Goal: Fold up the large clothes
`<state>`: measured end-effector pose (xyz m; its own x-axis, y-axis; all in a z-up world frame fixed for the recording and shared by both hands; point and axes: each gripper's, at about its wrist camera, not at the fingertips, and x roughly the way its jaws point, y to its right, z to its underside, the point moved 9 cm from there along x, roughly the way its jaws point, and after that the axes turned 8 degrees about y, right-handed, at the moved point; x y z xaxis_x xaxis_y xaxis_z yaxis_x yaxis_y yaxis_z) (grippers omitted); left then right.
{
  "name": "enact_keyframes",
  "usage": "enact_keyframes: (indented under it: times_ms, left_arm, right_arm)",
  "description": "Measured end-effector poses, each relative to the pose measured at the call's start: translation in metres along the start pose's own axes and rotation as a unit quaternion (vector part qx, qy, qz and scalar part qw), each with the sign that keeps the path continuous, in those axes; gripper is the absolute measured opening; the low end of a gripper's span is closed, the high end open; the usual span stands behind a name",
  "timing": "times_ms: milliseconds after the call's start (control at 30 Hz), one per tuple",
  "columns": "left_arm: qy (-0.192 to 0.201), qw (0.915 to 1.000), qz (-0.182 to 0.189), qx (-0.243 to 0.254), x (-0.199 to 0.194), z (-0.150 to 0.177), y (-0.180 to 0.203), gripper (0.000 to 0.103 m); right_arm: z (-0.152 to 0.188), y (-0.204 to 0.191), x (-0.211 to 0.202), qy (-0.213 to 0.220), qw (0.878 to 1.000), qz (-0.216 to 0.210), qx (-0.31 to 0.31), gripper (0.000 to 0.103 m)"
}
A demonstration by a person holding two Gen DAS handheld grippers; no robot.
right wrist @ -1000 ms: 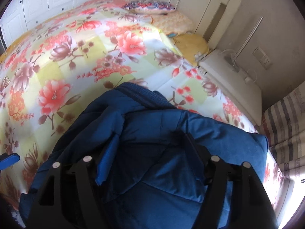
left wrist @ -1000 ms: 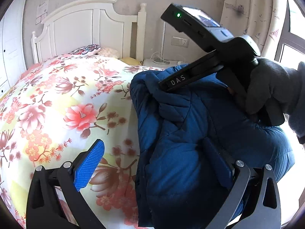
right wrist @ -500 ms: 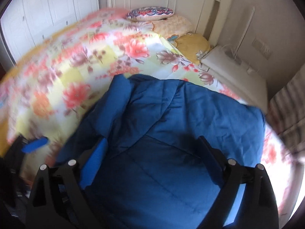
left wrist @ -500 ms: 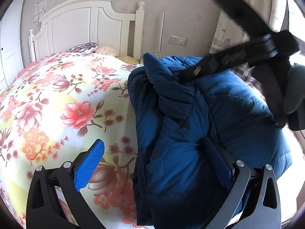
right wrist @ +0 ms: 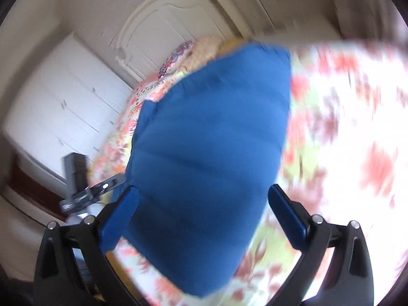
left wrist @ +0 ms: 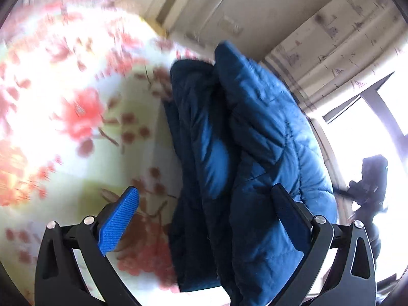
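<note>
Since a second earlier the right gripper (right wrist: 202, 213) had let go of the puffy blue quilted jacket (left wrist: 255, 153), its jaws just widened; the left gripper (left wrist: 204, 219) also stood apart. The jacket lay bundled on the floral quilted bed (left wrist: 76, 102), soft, light, springy, best pinched at a folded edge

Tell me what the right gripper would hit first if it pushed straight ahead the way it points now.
Most likely the blue padded jacket. The right gripper has its jaws wide open, having just been opening, and the jacket fills the view ahead between them, lying on the floral bedspread. The picture is blurred, so depth is uncertain.
</note>
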<state>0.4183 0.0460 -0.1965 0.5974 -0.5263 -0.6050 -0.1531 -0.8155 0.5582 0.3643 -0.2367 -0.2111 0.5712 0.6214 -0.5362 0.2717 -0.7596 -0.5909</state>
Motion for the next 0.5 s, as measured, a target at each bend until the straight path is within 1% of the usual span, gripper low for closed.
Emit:
enact_keyframes:
  times_ms: [33, 100, 133, 167, 267, 300, 333, 367, 400, 433, 467, 500]
  left_arm:
    - [-0.014, 0.9998, 0.009, -0.007, 0.008, 0.003, -0.003, 0.099]
    - [-0.028, 0.9987, 0.029, -0.031, 0.019, 0.008, -0.006, 0.099]
    - [-0.024, 0.9987, 0.032, -0.031, 0.019, 0.009, -0.006, 0.099]
    - [-0.022, 0.9990, 0.031, -0.026, 0.019, 0.010, -0.006, 0.099]
    - [-0.017, 0.9991, 0.031, -0.023, 0.022, 0.013, -0.003, 0.099]
    - [-0.021, 0.9989, 0.037, -0.020, 0.023, 0.014, 0.000, 0.094]
    - [-0.029, 0.9977, 0.057, -0.023, 0.025, 0.016, 0.005, 0.087]
    - [-0.029, 0.9960, 0.079, -0.031, 0.027, 0.015, 0.013, 0.077]
    - [-0.015, 0.9965, 0.080, -0.020, 0.029, 0.008, 0.021, 0.071]
    - [-0.005, 0.9974, 0.072, -0.003, 0.034, 0.001, 0.031, 0.070]
    - [0.001, 0.9978, 0.065, 0.005, 0.038, -0.004, 0.038, 0.064]
    - [0.009, 0.9983, 0.055, 0.016, 0.047, -0.013, 0.049, 0.060]
  right_arm:
    - [0.011, 0.007, 0.006, -0.018, 0.999, -0.018, 0.028, 0.101]
    - [0.027, 0.014, 0.020, -0.048, 0.997, -0.032, 0.052, 0.101]
    - [0.035, 0.015, 0.029, -0.060, 0.996, -0.039, 0.056, 0.101]
    - [0.038, 0.014, 0.035, -0.060, 0.995, -0.053, 0.065, 0.101]
    - [0.038, 0.013, 0.040, -0.036, 0.994, -0.072, 0.070, 0.100]
    - [0.038, 0.010, 0.040, -0.019, 0.996, -0.071, 0.055, 0.097]
    - [0.038, 0.009, 0.036, -0.007, 0.997, -0.063, 0.040, 0.086]
    - [0.036, 0.006, 0.033, 0.006, 0.999, -0.049, 0.017, 0.076]
    - [0.030, 0.003, 0.028, 0.024, 0.999, -0.034, -0.011, 0.072]
    - [0.025, 0.000, 0.024, 0.040, 0.998, -0.029, -0.026, 0.067]
    - [0.015, 0.001, 0.017, 0.061, 0.997, -0.024, -0.035, 0.065]
    - [0.008, 0.002, 0.014, 0.073, 0.996, -0.016, -0.041, 0.065]
